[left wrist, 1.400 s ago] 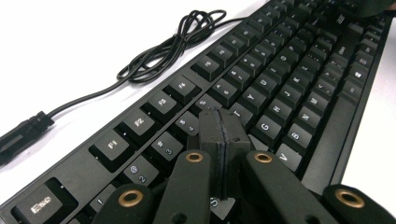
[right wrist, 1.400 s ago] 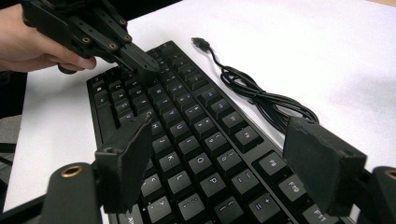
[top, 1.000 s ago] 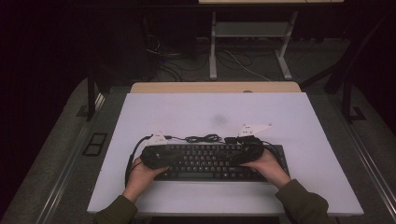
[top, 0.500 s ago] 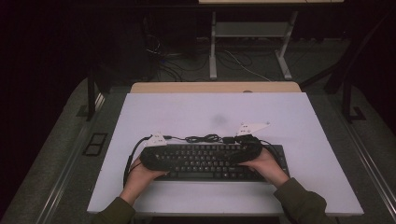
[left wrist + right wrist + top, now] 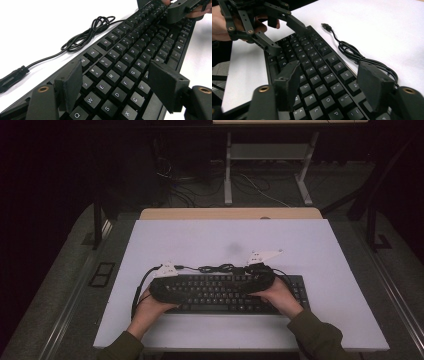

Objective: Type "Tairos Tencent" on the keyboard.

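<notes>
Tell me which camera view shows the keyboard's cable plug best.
The right gripper view: the cable plug lies bare on the white table beyond the keyboard, its metal end clear. The left gripper view shows the coiled cable, with no such plug end clear. The high view shows the cable as a small tangle.

Keyboard (image 5: 130, 65): black plastic, keycaps smooth with a soft satin sheen, pale printed legends; frame edge slightly glossier. Cable (image 5: 82, 37): black rubbery sheath, smooth, faintly shiny, coiled; plug (image 5: 326, 25) of hard black plastic. Bench (image 5: 200, 245): white top, matt, smooth, even; strip of light wood (image 5: 230, 213) along far edge. Left gripper (image 5: 117, 90): matt black plastic, finely ridged like printed parts, brass-coloured metal bushings at the pivots. Right gripper (image 5: 329, 85): same matt black rough-grained plastic, same brassy bushings. Sleeves (image 5: 320, 340): olive cloth, soft, dull. Floor (image 5: 65, 285) around bench: grey, matt.
</notes>
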`<state>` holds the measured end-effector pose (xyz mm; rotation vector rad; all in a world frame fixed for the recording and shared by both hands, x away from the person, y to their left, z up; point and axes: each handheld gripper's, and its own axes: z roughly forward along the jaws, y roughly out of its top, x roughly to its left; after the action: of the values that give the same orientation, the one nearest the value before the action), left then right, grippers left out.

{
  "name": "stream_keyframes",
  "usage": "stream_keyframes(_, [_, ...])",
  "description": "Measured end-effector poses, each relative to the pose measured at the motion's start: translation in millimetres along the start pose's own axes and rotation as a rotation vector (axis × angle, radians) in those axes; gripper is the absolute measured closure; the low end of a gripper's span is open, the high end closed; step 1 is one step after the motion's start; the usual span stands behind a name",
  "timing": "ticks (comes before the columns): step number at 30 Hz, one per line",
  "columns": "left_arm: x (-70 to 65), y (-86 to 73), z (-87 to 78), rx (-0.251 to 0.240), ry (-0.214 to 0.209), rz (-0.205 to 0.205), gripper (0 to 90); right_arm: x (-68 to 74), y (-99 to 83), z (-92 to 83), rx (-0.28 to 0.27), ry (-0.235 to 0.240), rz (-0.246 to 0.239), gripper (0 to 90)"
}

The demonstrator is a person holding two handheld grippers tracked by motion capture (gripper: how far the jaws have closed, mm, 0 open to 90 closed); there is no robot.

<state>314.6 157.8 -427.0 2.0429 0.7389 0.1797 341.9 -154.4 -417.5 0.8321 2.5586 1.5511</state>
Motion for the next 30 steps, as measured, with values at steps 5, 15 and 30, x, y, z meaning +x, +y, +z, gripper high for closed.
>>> stream_keyframes(5, [0.2, 0.0, 0.1, -0.003, -0.006, 0.000, 26.9, 4.9, 0.4, 2.9, 0.007, 0.010, -0.005, 43.1])
stream_keyframes(15, [-1.1, -1.0, 2.3, 0.001, -0.007, 0.004, 24.3, 11.7, -1.4, 4.5, 0.034, 0.030, -0.025, 58.2])
stream_keyframes(30, [-1.0, -0.8, 2.8, -0.002, -0.009, 0.002, 23.1, 23.3, -2.3, 13.0, 0.087, 0.068, -0.064, 88.8])
